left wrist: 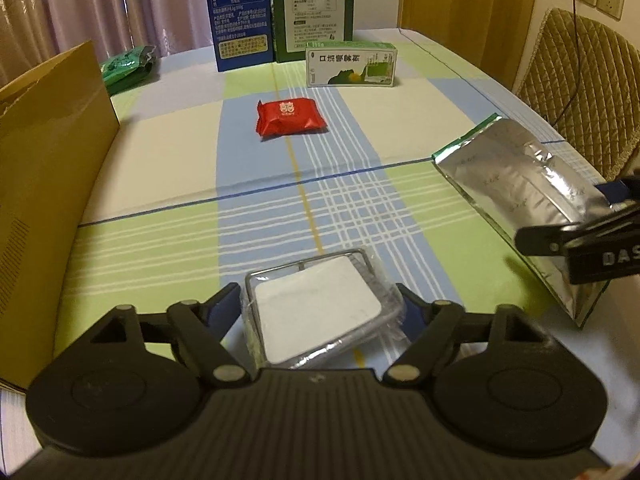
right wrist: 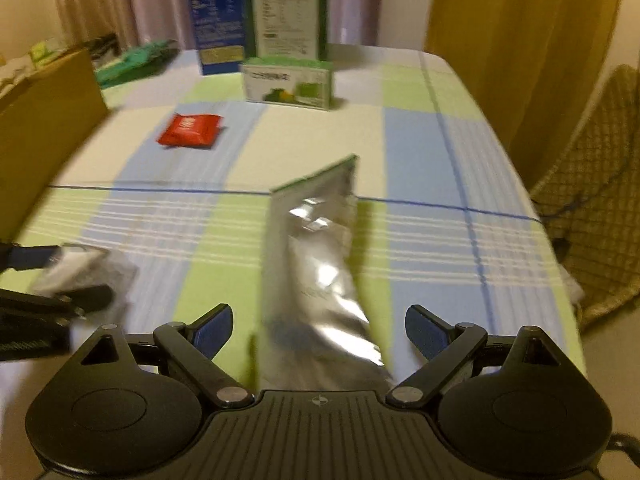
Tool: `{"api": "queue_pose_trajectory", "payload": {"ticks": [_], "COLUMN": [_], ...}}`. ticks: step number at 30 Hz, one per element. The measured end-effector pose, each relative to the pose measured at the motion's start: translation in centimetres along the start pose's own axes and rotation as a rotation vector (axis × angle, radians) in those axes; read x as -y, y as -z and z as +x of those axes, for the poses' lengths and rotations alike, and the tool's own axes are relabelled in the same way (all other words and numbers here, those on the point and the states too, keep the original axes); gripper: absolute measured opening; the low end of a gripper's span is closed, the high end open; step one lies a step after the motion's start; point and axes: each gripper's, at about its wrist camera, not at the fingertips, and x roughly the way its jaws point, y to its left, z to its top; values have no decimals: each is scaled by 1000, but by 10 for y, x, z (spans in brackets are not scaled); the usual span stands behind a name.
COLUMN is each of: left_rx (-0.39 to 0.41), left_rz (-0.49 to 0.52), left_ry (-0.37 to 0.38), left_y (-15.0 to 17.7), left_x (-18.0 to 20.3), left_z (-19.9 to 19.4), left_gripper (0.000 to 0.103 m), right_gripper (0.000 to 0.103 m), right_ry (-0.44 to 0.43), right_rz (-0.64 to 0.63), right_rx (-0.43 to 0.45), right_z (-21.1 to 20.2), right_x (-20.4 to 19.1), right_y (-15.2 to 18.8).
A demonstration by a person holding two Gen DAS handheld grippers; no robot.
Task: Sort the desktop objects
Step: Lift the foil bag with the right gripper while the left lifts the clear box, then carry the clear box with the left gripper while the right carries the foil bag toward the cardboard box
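Note:
My left gripper (left wrist: 320, 312) is shut on a flat silver box wrapped in clear film (left wrist: 320, 312), held just above the checked tablecloth; it also shows at the left of the right wrist view (right wrist: 80, 268). A silver foil pouch with a green edge (right wrist: 320, 272) lies between the open fingers of my right gripper (right wrist: 319, 332), which do not touch it. The pouch shows in the left wrist view (left wrist: 520, 200) with the right gripper (left wrist: 580, 240) around its near end. A red snack packet (left wrist: 290, 117) lies mid-table.
A brown cardboard box (left wrist: 48, 184) stands along the left edge. A small white-green carton (left wrist: 351, 64), a blue box (left wrist: 238, 12) and a green box (left wrist: 312, 4) stand at the back. A green bag (left wrist: 128, 66) lies back left. A quilted chair (left wrist: 580, 80) is at the right.

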Motion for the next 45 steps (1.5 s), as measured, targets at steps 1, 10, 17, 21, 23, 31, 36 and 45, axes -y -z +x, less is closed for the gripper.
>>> {"api": "queue_pose_trajectory", "payload": {"ticks": [1, 10, 17, 21, 23, 31, 36, 45], "left_rx": [-4, -20, -23, -12, -7, 32, 42, 43], "left_rz": [-6, -35, -35, -23, -21, -31, -34, -41], "left_ry": [1, 31, 30, 14, 9, 11, 15, 16], "left_y": [0, -1, 0, -1, -2, -6, -8, -8], "left_x": [-1, -5, -5, -4, -4, -7, -7, -10], "left_z": [1, 7, 7, 6, 5, -3, -7, -10], "left_gripper": [81, 80, 71, 65, 63, 62, 62, 62], "right_gripper": [91, 69, 42, 38, 37, 36, 36, 36], "right_ry": [3, -8, -33, -44, -56, -88, -96, -94], "right_rz": [-25, -66, -97, -80, -69, -50, -49, -30], "right_rx": [1, -79, -75, -68, -68, -39, -36, -12], "right_z": [3, 34, 32, 30, 29, 20, 19, 13], "right_x": [-3, 2, -8, -7, -7, -9, -11, -10], "right_y": [-2, -13, -13, -13, -12, -13, -13, -12]}}
